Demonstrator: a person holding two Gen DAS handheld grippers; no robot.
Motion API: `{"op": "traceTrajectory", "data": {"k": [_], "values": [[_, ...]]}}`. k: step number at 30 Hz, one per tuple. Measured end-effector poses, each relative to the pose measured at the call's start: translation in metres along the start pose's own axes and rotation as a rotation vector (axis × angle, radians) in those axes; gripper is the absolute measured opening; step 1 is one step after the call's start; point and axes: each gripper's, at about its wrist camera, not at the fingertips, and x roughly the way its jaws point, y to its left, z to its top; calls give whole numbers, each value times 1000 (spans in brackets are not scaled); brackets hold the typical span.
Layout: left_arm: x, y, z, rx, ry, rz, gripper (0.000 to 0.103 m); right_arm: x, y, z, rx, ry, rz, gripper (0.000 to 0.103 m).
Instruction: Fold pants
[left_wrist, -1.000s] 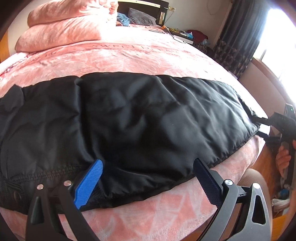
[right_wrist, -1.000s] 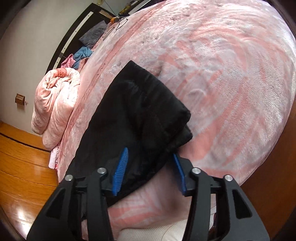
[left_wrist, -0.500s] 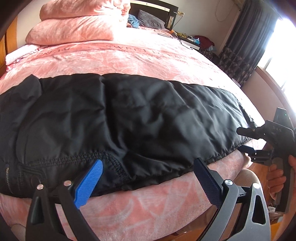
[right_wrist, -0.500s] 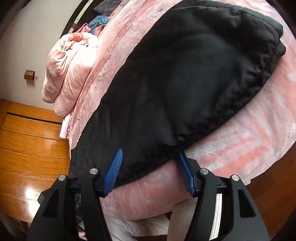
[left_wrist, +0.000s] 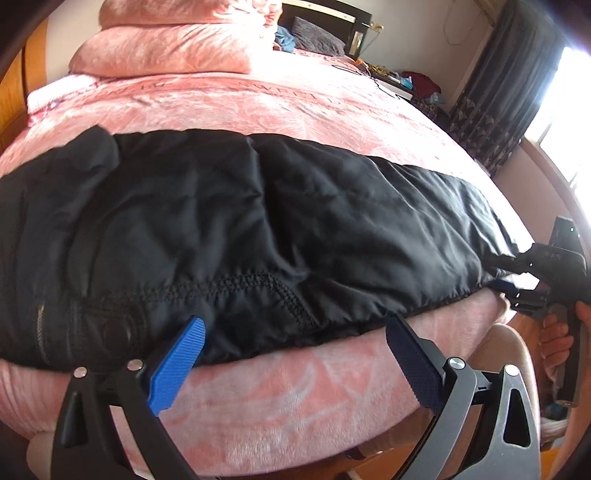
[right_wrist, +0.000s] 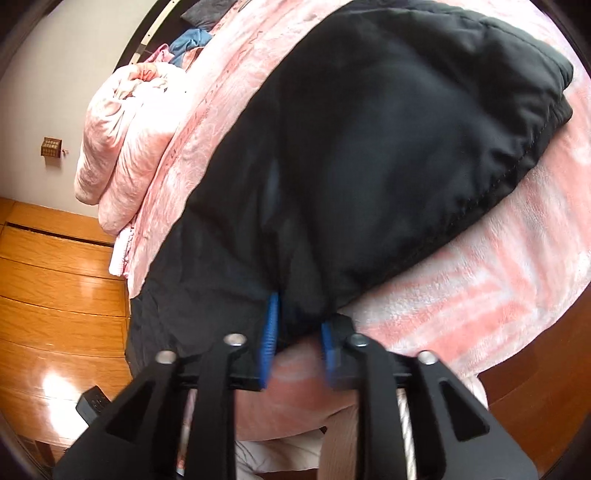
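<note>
Black pants (left_wrist: 258, 229) lie lengthwise along the near edge of a pink bed (left_wrist: 295, 103). My left gripper (left_wrist: 295, 350) is open, its blue fingers straddling the near hem by the stitched seam, with nothing held. My right gripper (right_wrist: 299, 332) has its jaws narrowed around the near edge of the pants (right_wrist: 369, 166) at the leg end. It also shows at the right edge of the left wrist view (left_wrist: 517, 280), at the pants' far right end.
Folded pink quilts (left_wrist: 177, 48) are stacked at the head of the bed. A dark headboard (left_wrist: 325, 11) and dark curtains (left_wrist: 509, 92) stand behind. Wooden floor (right_wrist: 55, 295) lies beside the bed. A small black device (right_wrist: 92, 402) sits on the floor.
My right gripper's jaws have closed in from wide open onto the pants' near edge. My left gripper has dropped lower toward the bed's edge and stayed open.
</note>
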Motion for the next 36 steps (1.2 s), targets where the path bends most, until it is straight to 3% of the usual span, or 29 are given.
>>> {"op": "traceTrajectory", "data": {"k": [1,5,10,15,20,21,23,25,26,30,33,34,35,36], "values": [[-4,3,-2,-28,1,-3,99,0,4,-1,-5,3,17,61],[-13,21,-14,-193,19,-26,99,9,23,-13,-43,20,-19,62],[-3,45,-27,-409,48,-133,99,19,31,-19,-46,24,-24,62],[14,72,-21,-595,13,-221,99,21,31,-18,-59,22,-11,61],[25,84,-15,-716,-76,-234,97,26,29,-16,-60,11,12,58],[25,85,-14,-730,-93,-239,91,27,29,-16,-56,10,15,57],[22,90,-15,-768,-105,-208,42,25,24,-14,-42,8,20,41],[17,97,-20,-809,-119,-218,28,22,17,-12,-21,7,26,25],[15,99,-23,-816,-127,-231,23,22,13,-10,-8,11,41,22],[26,101,-33,-776,-116,-190,22,27,9,-10,-12,31,2,17],[25,100,-28,-732,-112,-167,25,27,23,-13,-81,28,-70,22],[22,95,-23,-685,-98,-149,33,26,29,-14,-117,28,-98,25],[20,93,-20,-657,-88,-151,47,25,34,-16,-144,28,-118,31],[16,90,-16,-631,-83,-161,53,25,39,-20,-168,33,-127,35]]}}
